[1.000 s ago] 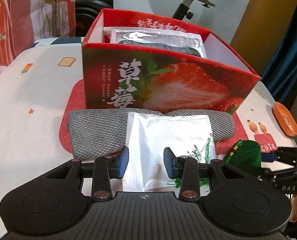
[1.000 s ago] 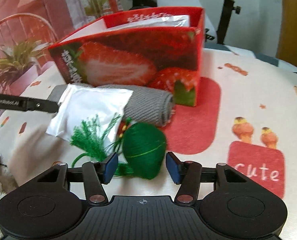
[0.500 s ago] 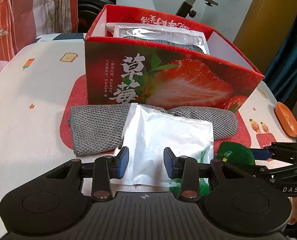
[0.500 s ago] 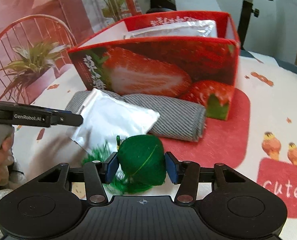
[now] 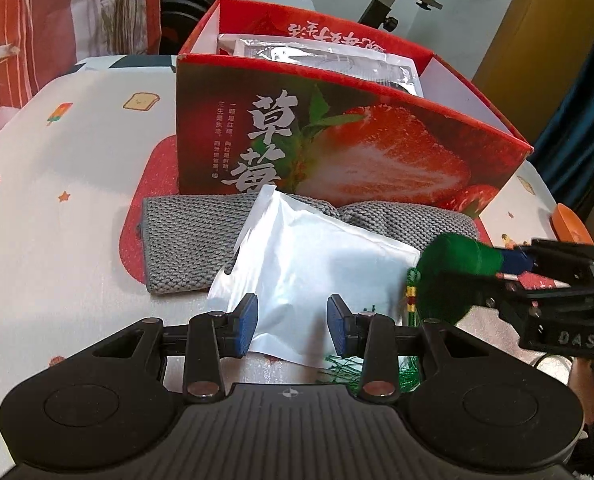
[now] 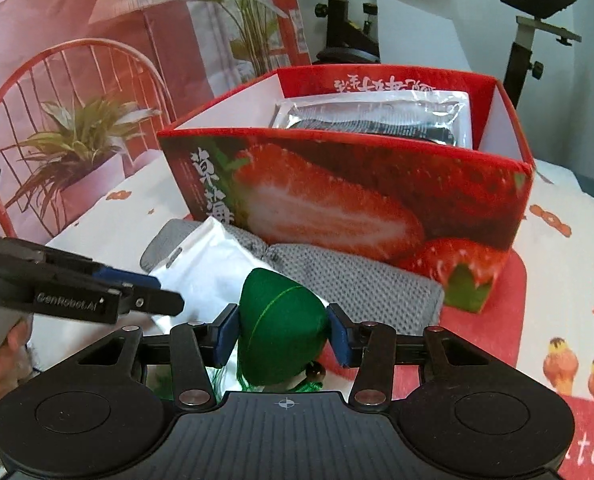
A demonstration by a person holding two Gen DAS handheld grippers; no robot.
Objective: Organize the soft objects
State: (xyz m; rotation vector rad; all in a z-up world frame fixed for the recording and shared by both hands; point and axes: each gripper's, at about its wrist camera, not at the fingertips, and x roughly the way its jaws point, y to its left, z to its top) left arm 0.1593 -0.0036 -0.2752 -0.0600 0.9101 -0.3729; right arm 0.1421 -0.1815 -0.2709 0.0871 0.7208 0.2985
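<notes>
Right wrist view: my right hand-held gripper (image 6: 283, 336) has both blue pads pressed against the flanks of the green thread-wound sachet (image 6: 283, 330), which it holds clear of the table (image 6: 557, 248); the sachet's green tassel (image 5: 361, 368) trails down toward the tablecloth. Left wrist view: my left hand-held gripper (image 5: 291, 322) is partly open and grips nothing; its fingers straddle the near corner of the white foil pouch (image 5: 317, 264), but whether either pad touches the foil cannot be told.

The pouch lies flat, its far part overlapping the rolled grey knitted cloth (image 5: 185, 244), which rests along the front wall of the strawberry-printed red box (image 5: 337, 152), toward the table's far edge. A clear-wrapped dark item (image 6: 377, 120) already sits inside the box.

The relation governing the coming move, as I judge it: the box opening lies directly ahead of and above the held sachet, with the front wall between them. The sachet's pointed end faces the box. The right hand-held gripper is the one loaded, so I expect a lift over the wall, then release. The hanging tassel could snag on the rim.
</notes>
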